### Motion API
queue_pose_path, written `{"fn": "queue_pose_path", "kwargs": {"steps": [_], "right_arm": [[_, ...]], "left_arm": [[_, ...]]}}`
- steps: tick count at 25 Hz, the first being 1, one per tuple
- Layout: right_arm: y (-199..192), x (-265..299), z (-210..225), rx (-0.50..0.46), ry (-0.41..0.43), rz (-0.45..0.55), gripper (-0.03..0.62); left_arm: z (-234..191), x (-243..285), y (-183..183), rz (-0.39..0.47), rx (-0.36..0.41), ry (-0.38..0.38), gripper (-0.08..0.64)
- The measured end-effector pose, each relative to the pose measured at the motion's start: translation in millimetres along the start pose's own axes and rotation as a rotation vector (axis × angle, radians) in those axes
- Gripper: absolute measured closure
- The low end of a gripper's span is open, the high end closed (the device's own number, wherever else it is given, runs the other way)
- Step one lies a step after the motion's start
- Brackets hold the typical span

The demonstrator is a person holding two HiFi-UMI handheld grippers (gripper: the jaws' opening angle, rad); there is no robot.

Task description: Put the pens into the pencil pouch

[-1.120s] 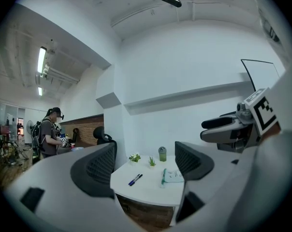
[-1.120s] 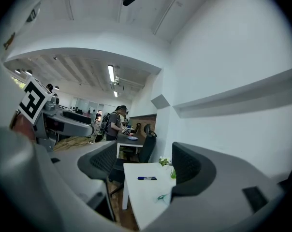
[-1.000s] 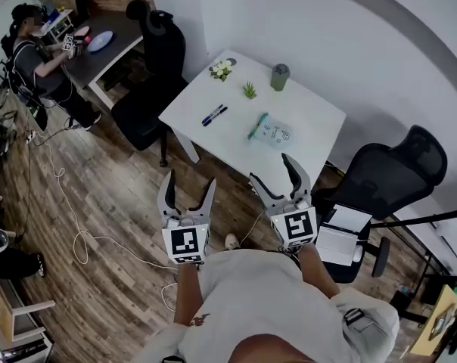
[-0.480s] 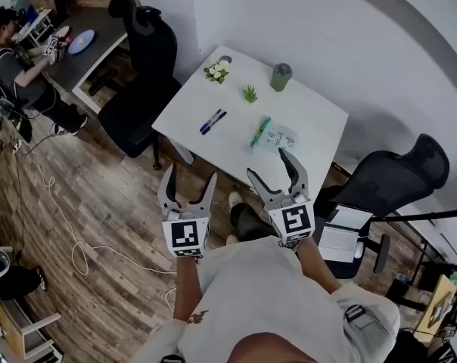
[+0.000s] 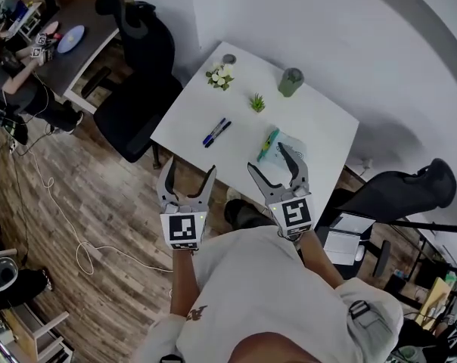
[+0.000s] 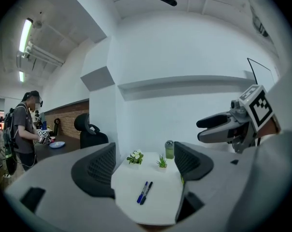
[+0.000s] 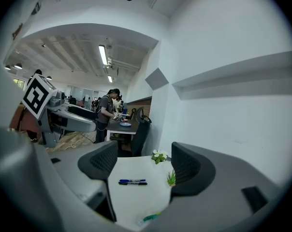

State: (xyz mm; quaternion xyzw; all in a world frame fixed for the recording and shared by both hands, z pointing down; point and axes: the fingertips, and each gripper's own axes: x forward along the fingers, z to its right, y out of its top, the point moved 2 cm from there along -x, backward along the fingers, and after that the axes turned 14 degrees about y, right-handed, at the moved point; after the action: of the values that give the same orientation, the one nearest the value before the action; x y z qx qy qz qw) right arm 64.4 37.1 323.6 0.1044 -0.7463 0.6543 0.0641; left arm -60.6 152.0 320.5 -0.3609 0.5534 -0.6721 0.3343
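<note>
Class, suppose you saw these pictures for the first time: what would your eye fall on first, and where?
The white table stands out against the wood floor, with two pens lying side by side and the pencil pouch to their right. In front, the left tool and right tool are held open and empty.

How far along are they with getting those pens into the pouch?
Nothing looks done yet: both pens lie side by side on the white table, apart from the pencil pouch. Nothing is in hand: the left gripper and right gripper are open and empty. Left to do: pick up each pen and put it in the pouch.
</note>
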Motion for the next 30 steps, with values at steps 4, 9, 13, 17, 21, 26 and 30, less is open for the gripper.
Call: {"fn": "queue_pose_path", "kwargs": {"steps": [4,9,13,17,21,26,30], "right_arm": [[-10.2,25.8,22.3,0.022,0.009,-0.024,0.245],[-35.7,49.5,36.8,0.073,0.043,-0.067,0.256],[-67.2,67.0,41.7,0.116,0.062,-0.122,0.29],[-91.3,80.0,44.8,0.151,0.066,-0.168,0.305],[-111.3,90.8,44.7,0.188,0.053,-0.212,0.331],[-139.0,108.5,44.5,0.235,0.03,-0.273,0.333],[-160.1,127.6,40.1,0.279,0.024,-0.314,0.342]], "left_arm": [[2.3,40.2,-9.5,-0.036,0.015,-0.038,0.183],[10.3,75.9,-33.6,-0.105,0.044,-0.08,0.189],[18.0,101.3,-68.1,-0.183,0.082,-0.133,0.212],[24.1,121.8,-97.9,-0.236,0.117,-0.189,0.247],[24.6,139.1,-127.4,-0.286,0.141,-0.236,0.302],[25.9,157.5,-166.7,-0.359,0.163,-0.316,0.342],[27.9,167.2,-203.8,-0.435,0.169,-0.372,0.37]]}}
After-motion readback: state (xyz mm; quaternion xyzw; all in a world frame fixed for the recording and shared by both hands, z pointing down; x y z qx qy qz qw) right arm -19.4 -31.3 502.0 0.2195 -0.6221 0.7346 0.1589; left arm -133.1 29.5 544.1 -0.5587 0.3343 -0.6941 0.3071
